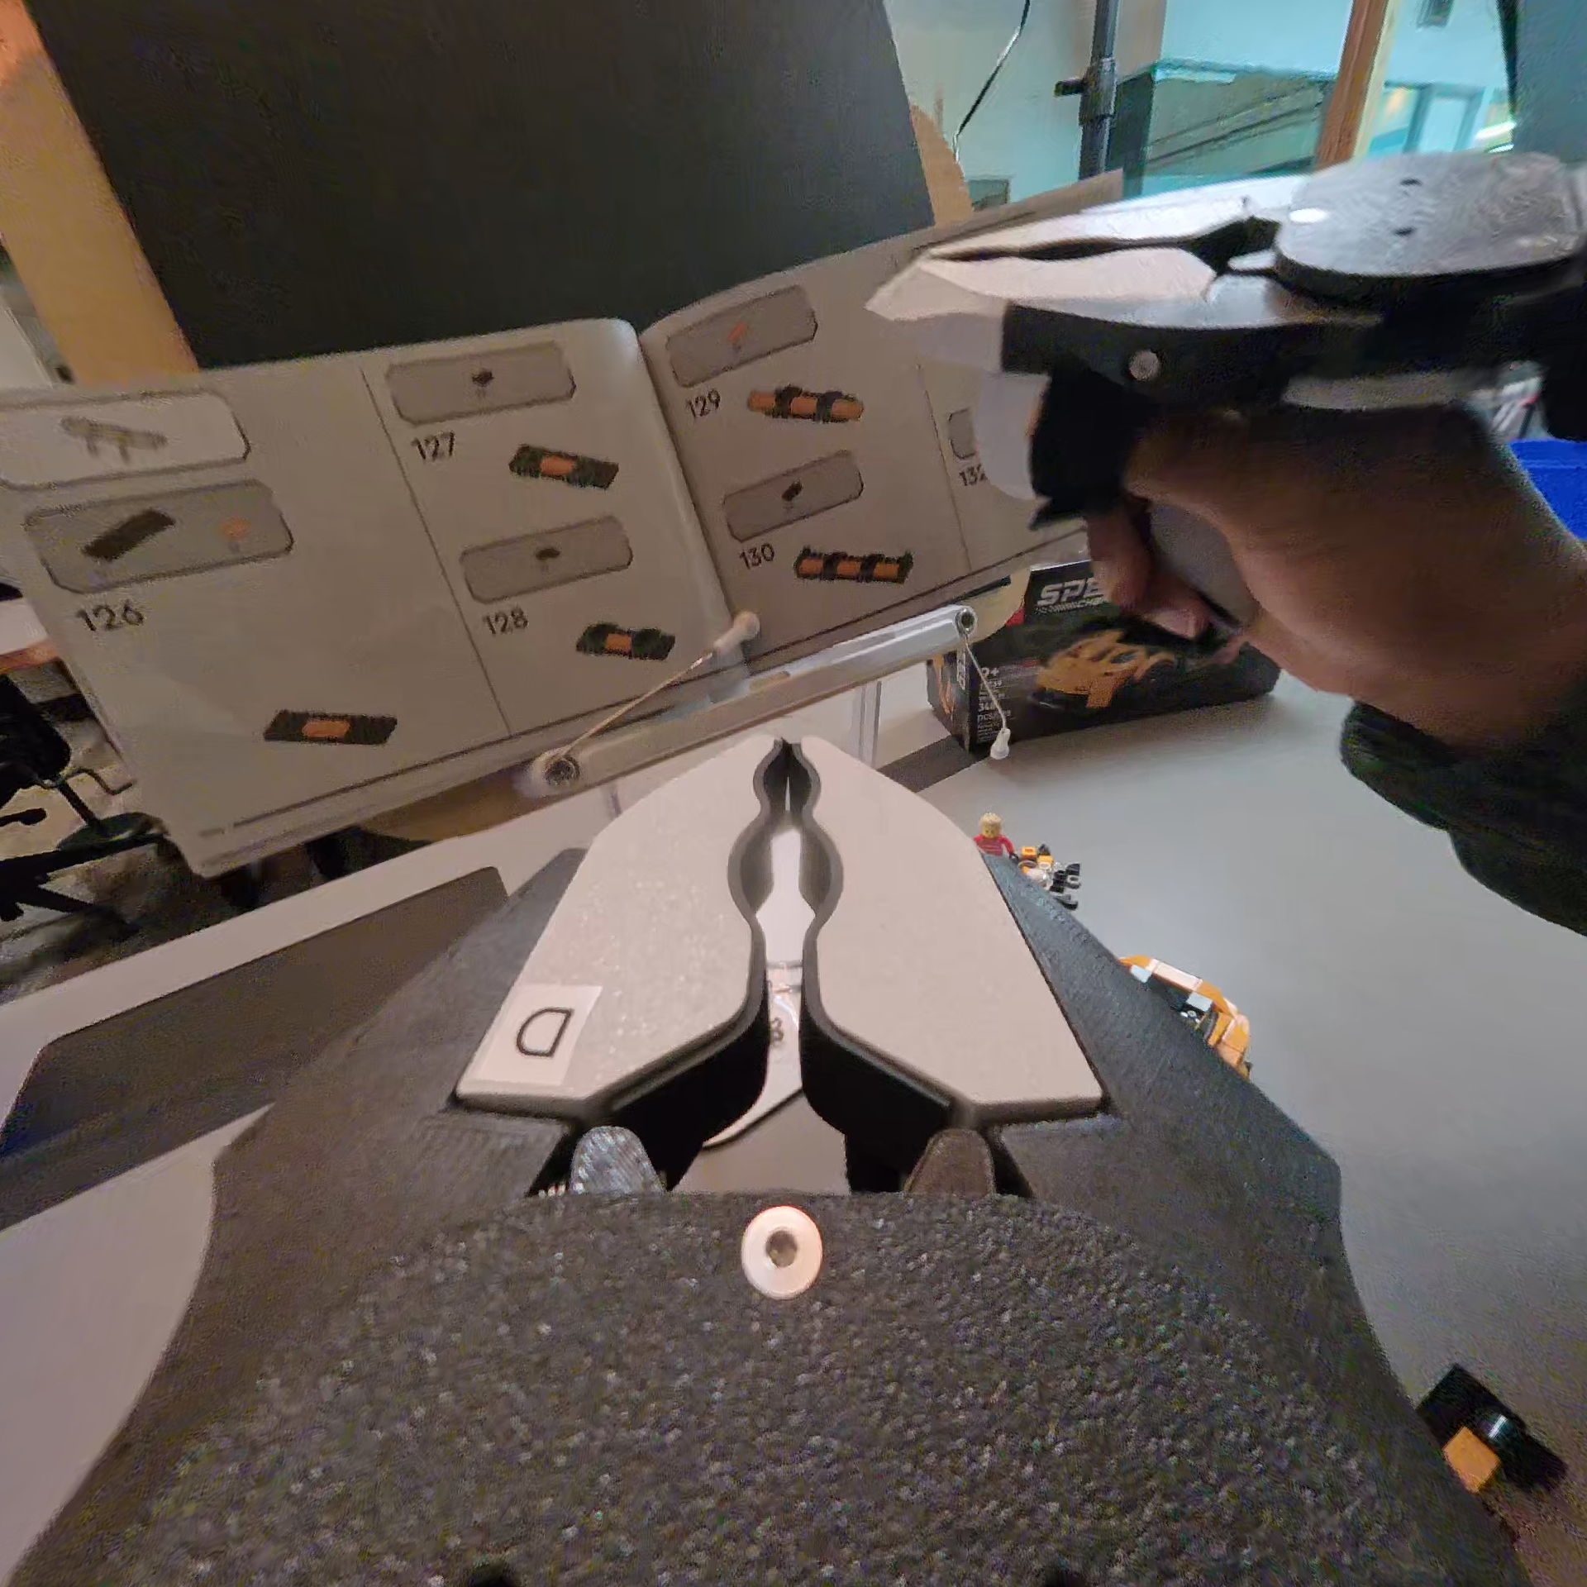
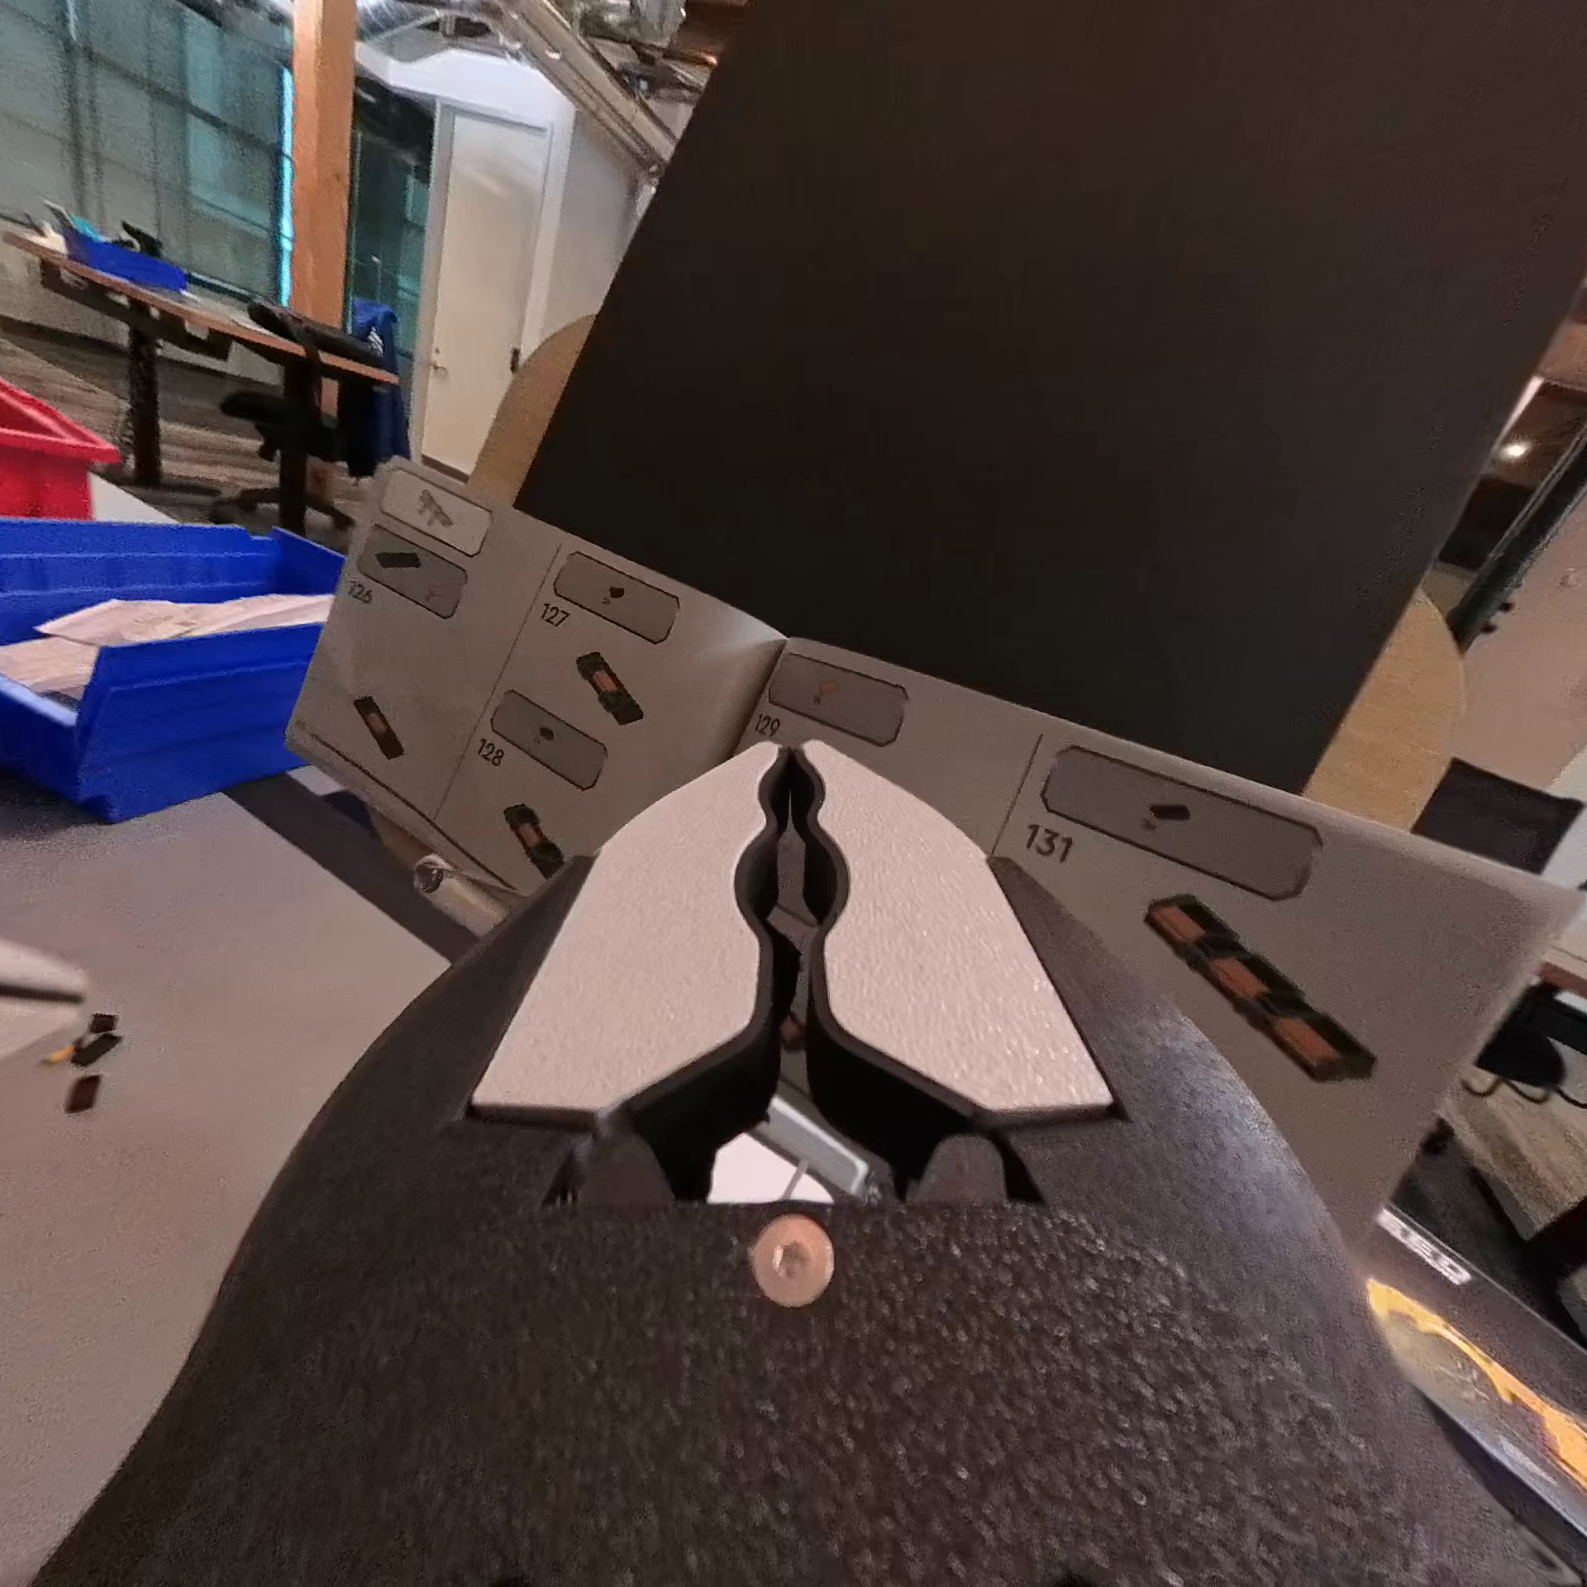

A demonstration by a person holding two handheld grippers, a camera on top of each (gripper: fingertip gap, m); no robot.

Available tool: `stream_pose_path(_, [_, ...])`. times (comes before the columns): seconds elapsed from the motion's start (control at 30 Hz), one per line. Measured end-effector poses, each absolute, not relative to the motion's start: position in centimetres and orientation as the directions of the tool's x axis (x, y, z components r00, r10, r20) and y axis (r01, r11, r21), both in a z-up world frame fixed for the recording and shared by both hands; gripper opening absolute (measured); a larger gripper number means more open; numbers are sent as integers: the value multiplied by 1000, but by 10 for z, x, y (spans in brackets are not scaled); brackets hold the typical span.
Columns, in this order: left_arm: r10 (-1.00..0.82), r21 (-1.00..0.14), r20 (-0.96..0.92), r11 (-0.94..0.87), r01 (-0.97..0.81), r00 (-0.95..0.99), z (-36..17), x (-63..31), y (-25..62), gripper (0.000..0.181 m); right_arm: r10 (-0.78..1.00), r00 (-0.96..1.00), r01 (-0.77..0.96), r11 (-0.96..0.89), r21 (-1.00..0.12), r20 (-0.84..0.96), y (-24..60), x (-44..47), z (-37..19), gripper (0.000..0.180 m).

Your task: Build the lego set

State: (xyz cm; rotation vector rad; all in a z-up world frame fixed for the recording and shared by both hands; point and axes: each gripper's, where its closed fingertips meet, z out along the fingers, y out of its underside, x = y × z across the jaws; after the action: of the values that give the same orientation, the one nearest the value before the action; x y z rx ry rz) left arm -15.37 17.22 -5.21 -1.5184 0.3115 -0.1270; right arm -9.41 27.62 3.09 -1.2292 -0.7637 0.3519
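Note:
My left gripper (image 1: 787,760) is shut and empty, held above the grey table and aimed at the open instruction booklet (image 1: 361,532) on its stand. My right gripper (image 2: 788,757) is shut and empty, raised close in front of the booklet (image 2: 1116,859). In the left wrist view it shows at the upper right (image 1: 893,296), held by a hand. An orange and black partly built car (image 1: 1194,1009) sits right of my left gripper. A minifigure (image 1: 992,833) and small loose pieces (image 1: 1048,867) lie beyond it. Several small black pieces (image 2: 90,1052) lie on the table at left.
The set's box (image 1: 1108,661) lies behind the stand at right, also at the right edge (image 2: 1494,1408). A blue bin (image 2: 163,653) with papers and a red bin (image 2: 43,464) stand at far left. A black and orange piece (image 1: 1477,1434) lies near right. A dark board (image 2: 1073,343) rises behind the booklet. Tip to tip, the grippers are about 15 cm apart.

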Motion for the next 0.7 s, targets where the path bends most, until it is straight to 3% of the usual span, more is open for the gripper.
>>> stream_pose_path(0.23, [-311, -993, -121, 46, -112, 943, -69, -151, 169, 0, 539, 724, 286, 334, -898, 431, 297, -108, 36, 0])
stream_pose_path(0.7, [-272, -991, -130, 76, -114, 953, -66, -165, 168, 0, 533, 728, 297, 322, -899, 431, 304, -102, 34, 0])
